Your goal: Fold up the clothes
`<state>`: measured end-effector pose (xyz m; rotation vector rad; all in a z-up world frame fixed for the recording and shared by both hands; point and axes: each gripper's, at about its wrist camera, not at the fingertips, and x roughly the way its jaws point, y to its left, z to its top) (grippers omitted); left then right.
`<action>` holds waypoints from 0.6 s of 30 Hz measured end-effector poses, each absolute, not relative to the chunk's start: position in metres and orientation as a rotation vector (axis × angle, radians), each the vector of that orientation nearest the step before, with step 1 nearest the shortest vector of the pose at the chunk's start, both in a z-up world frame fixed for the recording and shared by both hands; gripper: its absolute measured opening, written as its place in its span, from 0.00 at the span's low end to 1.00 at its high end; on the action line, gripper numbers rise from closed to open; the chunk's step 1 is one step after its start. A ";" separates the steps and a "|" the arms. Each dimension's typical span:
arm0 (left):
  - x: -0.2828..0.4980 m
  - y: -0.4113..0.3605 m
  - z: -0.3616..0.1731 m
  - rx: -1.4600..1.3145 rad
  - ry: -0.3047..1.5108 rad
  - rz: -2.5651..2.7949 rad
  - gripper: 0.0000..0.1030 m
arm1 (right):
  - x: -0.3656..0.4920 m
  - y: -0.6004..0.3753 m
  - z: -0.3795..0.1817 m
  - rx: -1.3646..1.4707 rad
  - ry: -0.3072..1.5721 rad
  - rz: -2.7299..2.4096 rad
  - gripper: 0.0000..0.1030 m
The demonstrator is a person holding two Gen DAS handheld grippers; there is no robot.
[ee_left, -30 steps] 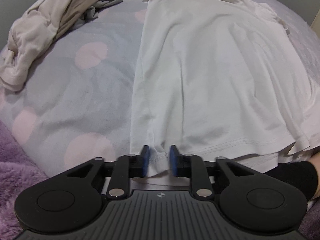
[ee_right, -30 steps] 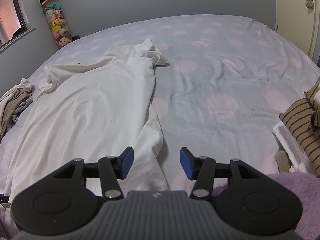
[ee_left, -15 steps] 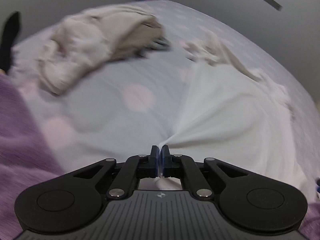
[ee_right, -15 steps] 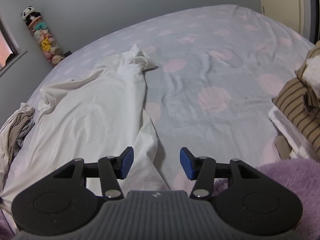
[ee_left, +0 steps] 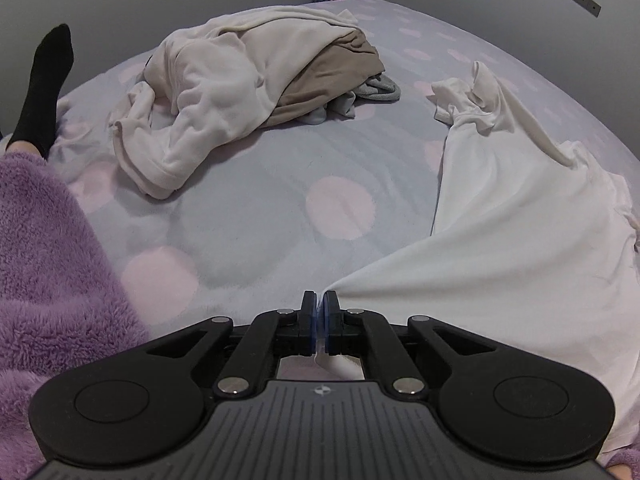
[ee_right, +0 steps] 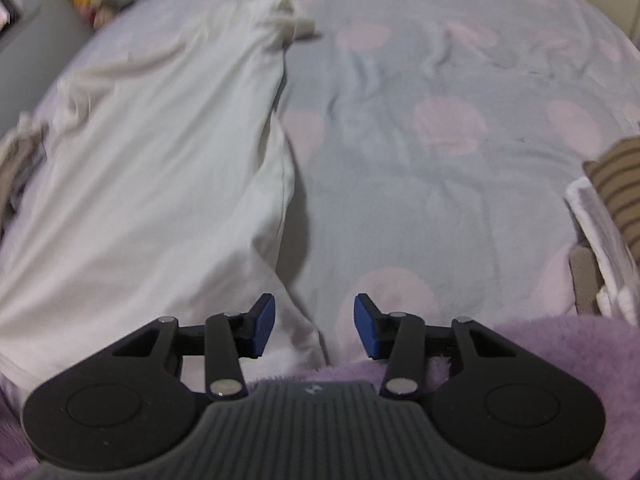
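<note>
Pressed together at the bottom centre of the left wrist view, the fingers of the left gripper (ee_left: pixel 319 322) pinch the near corner of the white garment (ee_left: pixel 516 240), and the cloth fans out from that pinch toward the right and upper right of the frame. In the right wrist view the right gripper (ee_right: pixel 314 330) hangs with its blue pads spread wide and nothing between them, just above the garment's near right edge at lower centre. This garment lies lengthwise on the dotted bedsheet (ee_left: pixel 256 216), bunched at its far end, not folded as far as can be seen. It looks thin, light and limp: it will drape and crease wherever it is lifted, so I judge the firm hemmed corners the best places to hold. A heap of other clothes (ee_left: pixel 248 84) sits at upper left; striped cloth (ee_right: pixel 618 184) shows at the right edge. No brand, label or readable writing is visible
</note>
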<state>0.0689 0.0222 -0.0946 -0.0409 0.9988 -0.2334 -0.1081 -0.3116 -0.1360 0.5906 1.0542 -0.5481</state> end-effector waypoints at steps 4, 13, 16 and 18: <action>0.069 0.024 -0.100 -0.059 1.009 -0.241 0.02 | -0.089 -0.308 -0.152 0.535 1.176 -0.466 0.36; 0.065 0.020 -0.091 -0.074 0.969 -0.278 0.02 | -0.111 -0.298 -0.112 0.599 1.037 -0.432 0.03; 0.064 0.017 -0.087 -0.069 0.950 -0.289 0.02 | -0.118 -0.286 -0.080 0.638 0.924 -0.371 0.03; 0.063 0.015 -0.084 -0.066 0.938 -0.296 0.02 | -0.107 -0.269 -0.063 0.633 0.859 -0.299 0.03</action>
